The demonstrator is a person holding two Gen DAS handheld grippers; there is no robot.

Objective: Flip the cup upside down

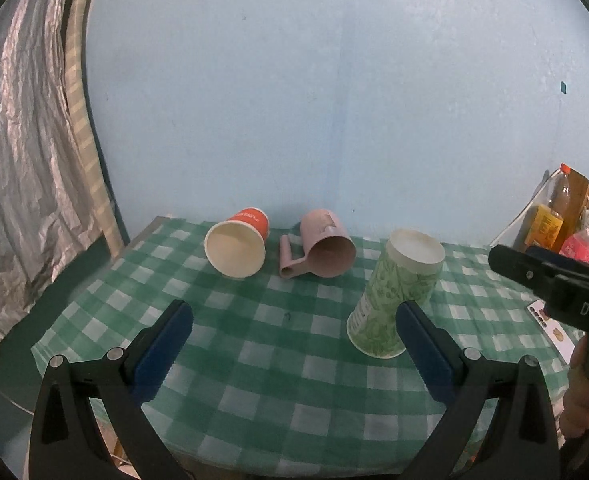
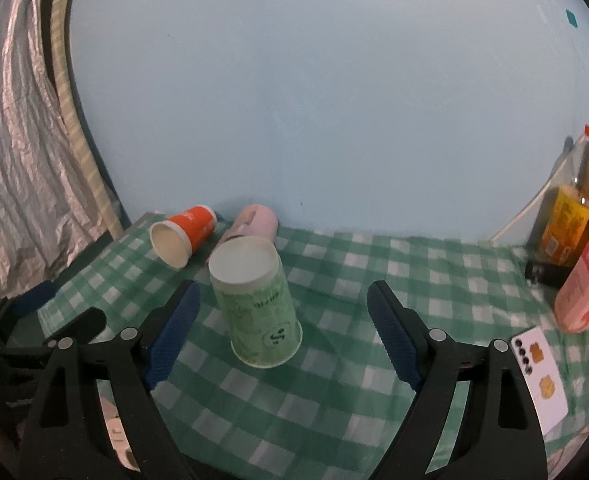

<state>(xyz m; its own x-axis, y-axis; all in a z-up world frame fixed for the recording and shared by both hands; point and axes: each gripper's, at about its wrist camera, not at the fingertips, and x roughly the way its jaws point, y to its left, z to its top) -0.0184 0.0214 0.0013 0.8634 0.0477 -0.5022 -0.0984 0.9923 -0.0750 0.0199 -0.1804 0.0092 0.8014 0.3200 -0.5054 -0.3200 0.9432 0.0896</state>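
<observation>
A green patterned paper cup (image 1: pixel 394 296) stands upside down on the green checked tablecloth (image 1: pixel 274 360), its white base facing up; it also shows in the right wrist view (image 2: pixel 258 304). An orange paper cup (image 1: pixel 238 246) (image 2: pixel 182 240) lies on its side with its mouth toward me. A pink mug with a handle (image 1: pixel 322 250) (image 2: pixel 254 222) lies on its side beside it. My left gripper (image 1: pixel 294 324) is open and empty, left of the green cup. My right gripper (image 2: pixel 282 312) is open and empty, its fingers either side of the green cup without touching it.
A blue wall stands behind the table. Bottles and a pink carton (image 2: pixel 586 284) crowd the right edge, with a white card (image 2: pixel 538 376) near the front right. A silver foil curtain (image 1: pixel 18 200) hangs at the left. The right gripper's body (image 1: pixel 554 288) shows at the right of the left wrist view.
</observation>
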